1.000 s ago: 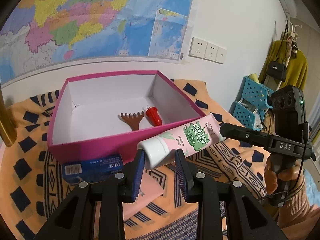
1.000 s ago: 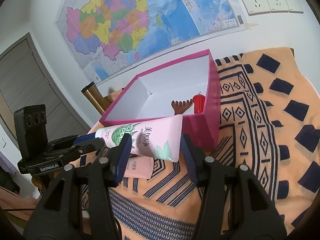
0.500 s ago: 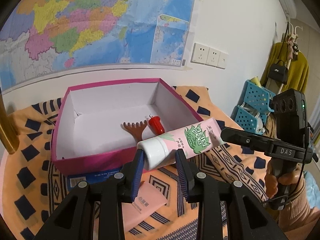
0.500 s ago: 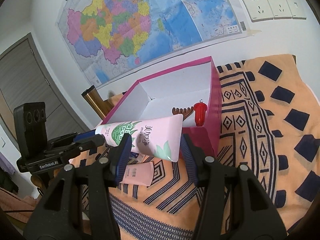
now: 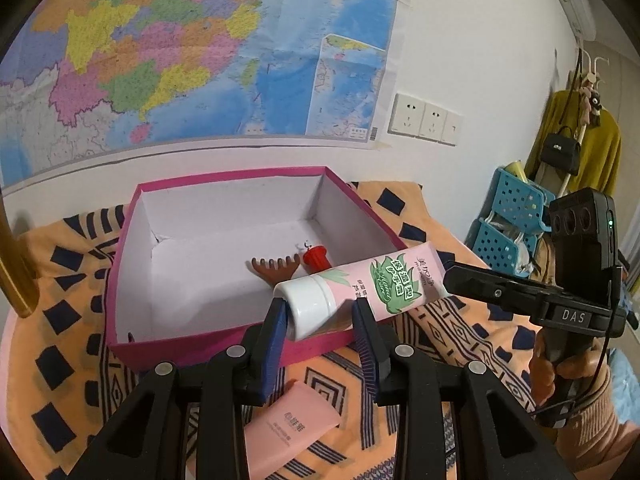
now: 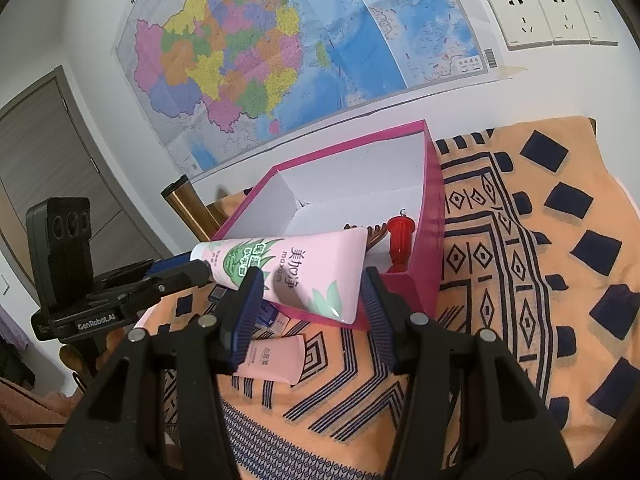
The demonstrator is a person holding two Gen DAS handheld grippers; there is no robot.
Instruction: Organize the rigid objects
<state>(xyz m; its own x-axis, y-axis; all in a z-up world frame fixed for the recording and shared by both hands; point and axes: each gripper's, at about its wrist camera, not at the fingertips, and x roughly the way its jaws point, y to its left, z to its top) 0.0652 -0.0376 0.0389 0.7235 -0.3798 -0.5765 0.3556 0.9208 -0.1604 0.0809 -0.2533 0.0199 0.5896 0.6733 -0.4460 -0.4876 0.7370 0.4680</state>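
Lifted a little against the box (image 5: 208, 344) since a second ago: tube (image 5: 360, 288) once level with the pink front wall, now above its rim, with more of the white floor showing. Blue carton (image 6: 266, 316) beside the front wall a second ago, hidden in the left view now, a sliver of it under the tube in the right view.

Left gripper (image 5: 322, 334): ribbed blue pads pinching the tube's smooth white round cap. Right gripper (image 6: 310, 308): same ribbed pads pressed on the flat crimped tail. Tube held between the two, slanting over the box's near right corner; soft pink plastic, green leaf print, dark lettering.

Inside the box, near the right wall: brown toothed comb (image 5: 276, 266), flat and wood-like, and a red ribbed plastic cap (image 5: 316, 258) just beside it. Box itself shallow, rectangular, matte card, pink outside and white within.

Below the grippers, on the cloth (image 6: 520, 280): a smaller flat pink tube (image 5: 290, 428). Cloth woven, orange with dark blue squares, diamonds and stripes.

On the wall behind: glossy creased map (image 5: 200, 60), white sockets (image 5: 424, 118).
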